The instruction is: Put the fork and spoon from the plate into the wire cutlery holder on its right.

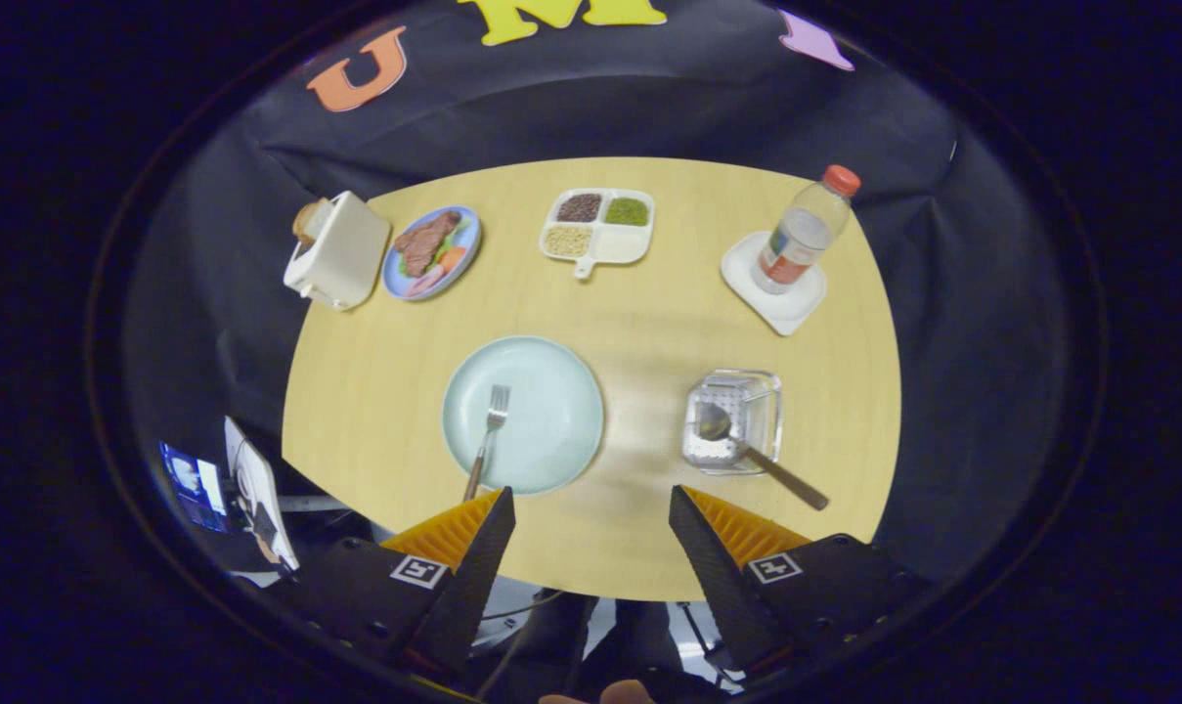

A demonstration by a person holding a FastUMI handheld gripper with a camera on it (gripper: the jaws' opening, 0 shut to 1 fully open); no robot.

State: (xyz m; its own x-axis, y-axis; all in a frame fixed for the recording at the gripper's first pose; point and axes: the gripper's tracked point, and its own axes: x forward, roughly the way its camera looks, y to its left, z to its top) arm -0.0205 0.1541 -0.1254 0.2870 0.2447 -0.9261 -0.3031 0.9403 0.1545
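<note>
Gripper view. The gripper (pixel 591 513) hangs above the near edge of the round wooden table (pixel 639 323). Its jaws stand wide apart and hold nothing; bare tabletop shows between the two fingers.

The pale green plate (pixel 542 391) lies just ahead of the left finger, near the table's near edge. The fork (pixel 488 435) rests on the plate's left half, tines toward the far edge, its handle running over the plate's near rim toward the left fingertip.

The wire cutlery holder (pixel 735 418) stands to the right of the plate, apart from it, just ahead of the right finger. The spoon (pixel 752 448) already sits in it, bowl down inside, handle leaning out over the near right corner.

Along the far edge of the table, from left to right: a white toaster (pixel 341 251) with bread in its slot, a blue plate of food (pixel 432 252), a white divided tray of grains (pixel 598 227), and a red-capped bottle (pixel 804 233) on a white coaster (pixel 776 288).
</note>
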